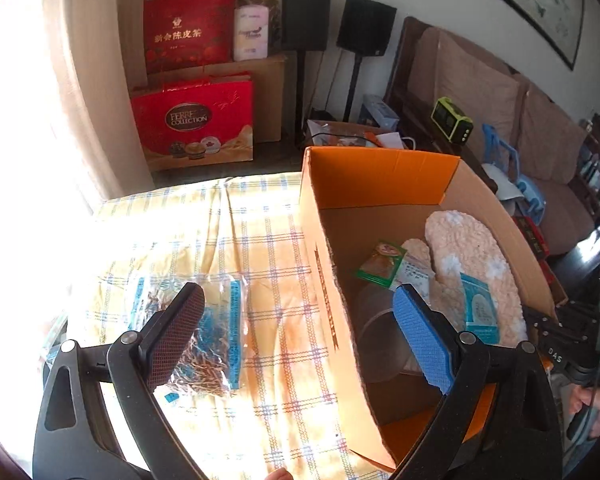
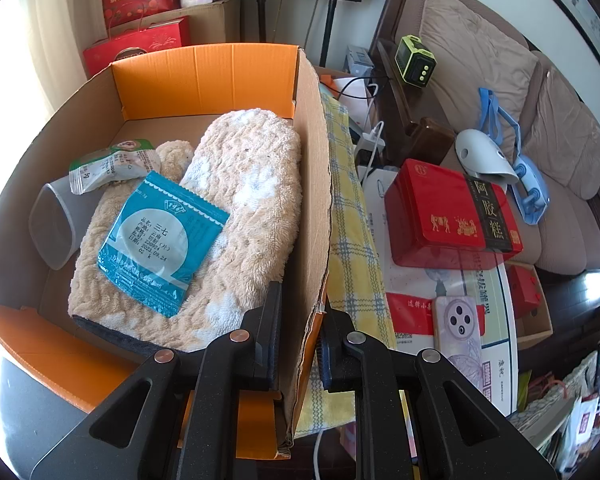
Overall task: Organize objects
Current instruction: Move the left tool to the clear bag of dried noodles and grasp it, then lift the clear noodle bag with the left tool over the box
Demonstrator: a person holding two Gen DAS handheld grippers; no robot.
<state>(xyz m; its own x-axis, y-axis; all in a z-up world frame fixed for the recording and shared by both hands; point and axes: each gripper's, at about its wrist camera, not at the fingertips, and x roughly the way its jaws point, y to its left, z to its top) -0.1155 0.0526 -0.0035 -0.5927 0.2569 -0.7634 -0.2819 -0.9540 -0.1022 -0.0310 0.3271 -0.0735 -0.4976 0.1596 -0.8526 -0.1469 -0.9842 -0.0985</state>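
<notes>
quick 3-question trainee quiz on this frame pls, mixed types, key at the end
1. True or false: the right hand-held gripper is clamped on the side wall of the orange-lined cardboard box.
2. Multiple choice: the blue foil sachet lies on
A. the yellow checked tablecloth
B. the fluffy beige slipper
C. the red tin on the side table
3. Fill in: the clear bag of dried brown herbs lies ____ the box, on the tablecloth, under the open left hand-held gripper.

Key: 1 true; 2 B; 3 outside
</notes>
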